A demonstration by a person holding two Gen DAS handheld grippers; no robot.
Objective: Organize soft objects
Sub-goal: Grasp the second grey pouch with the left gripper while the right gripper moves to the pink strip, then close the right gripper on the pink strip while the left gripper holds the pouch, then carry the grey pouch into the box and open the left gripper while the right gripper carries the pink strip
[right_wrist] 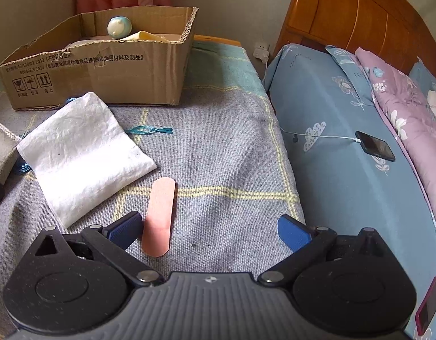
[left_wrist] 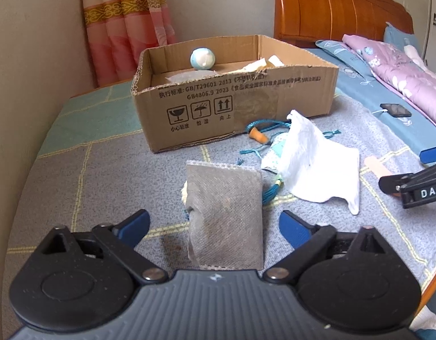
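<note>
A: Item one: grey pouch (left_wrist: 227, 215), non-woven fabric, lying on the bed blanket (left_wrist: 104, 187), straight between the pads of the left tongs (left_wrist: 215, 226). State of tongs?

B: Left tongs apart, pads either side of the pouch and not pressing it. Right tongs (right_wrist: 209, 231) also apart, holding nothing; a pink strip (right_wrist: 159, 218) lies between them, just beside the left pad.

A: Handling?

B: Looks light and limp, slightly stuffed; likely to sag if pinched at a corner. Best taken across its middle, both long edges squeezed inward.

A: Item two?

B: White cloth bag (left_wrist: 317, 164), crumpled, soft, beside the pouch, over teal cords (left_wrist: 263, 130).

A: Destination?

B: Probably the cardboard box (left_wrist: 234, 107) behind, already holding a small blue-white ball (left_wrist: 202, 59).
</note>
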